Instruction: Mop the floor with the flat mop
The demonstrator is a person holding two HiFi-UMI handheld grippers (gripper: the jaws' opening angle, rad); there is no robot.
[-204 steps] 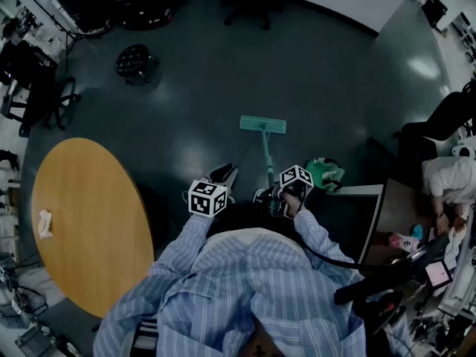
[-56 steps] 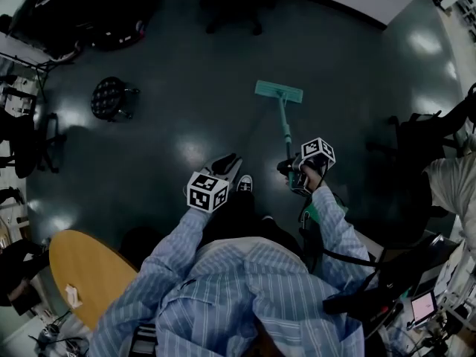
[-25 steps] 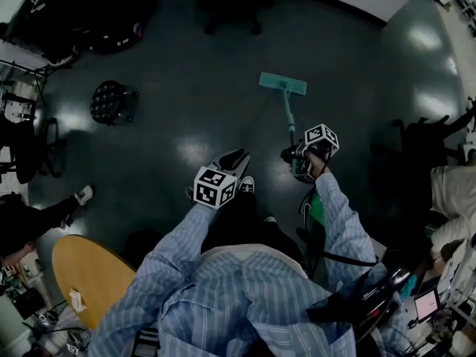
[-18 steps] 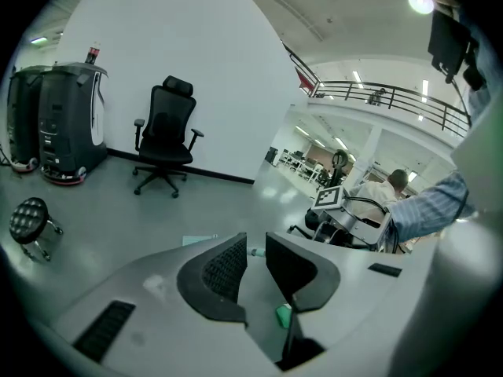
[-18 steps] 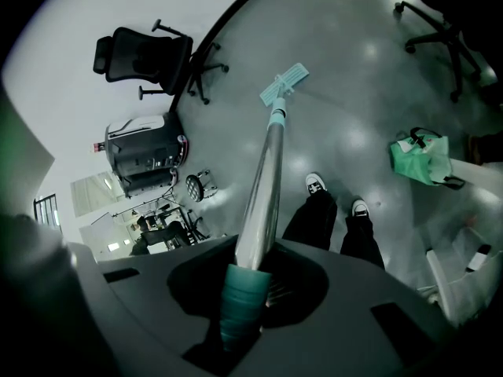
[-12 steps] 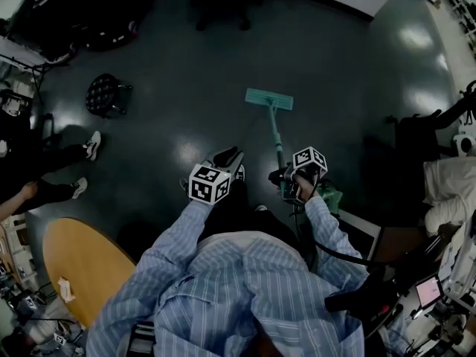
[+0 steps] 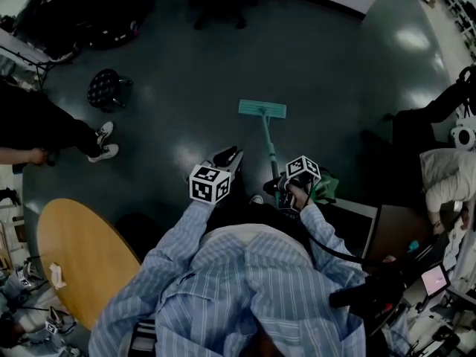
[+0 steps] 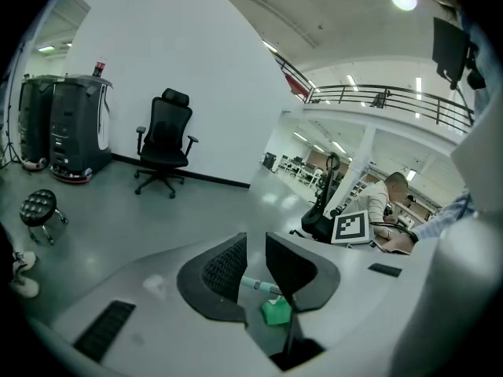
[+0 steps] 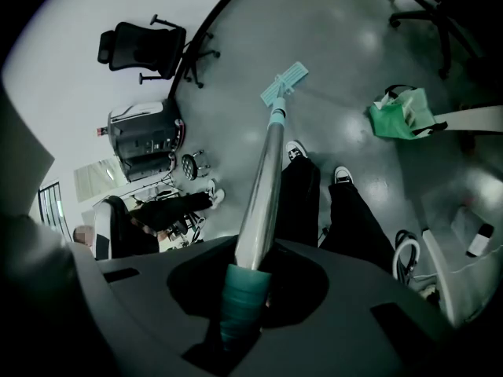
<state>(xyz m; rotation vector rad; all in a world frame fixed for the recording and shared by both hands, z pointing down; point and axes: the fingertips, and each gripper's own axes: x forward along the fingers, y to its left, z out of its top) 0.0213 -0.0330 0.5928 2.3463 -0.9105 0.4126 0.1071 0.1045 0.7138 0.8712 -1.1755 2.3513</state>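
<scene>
Flat mop (image 7: 268, 149) lay head-down on the dark floor (image 7: 178, 73), its handle slanting back into the right gripper (image 7: 281, 193), clamped around the teal grip, apparently to steer it one-handed. The left gripper (image 7: 227, 158) hovered alongside, its jaws slightly parted and empty.

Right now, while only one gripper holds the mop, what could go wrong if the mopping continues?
The right gripper alone is shut on the mop handle; the left gripper is open and off it, so the handle may twist or slip. A wide stroke to the left could reach the bystander's shoes. The green bag could snag.
</scene>
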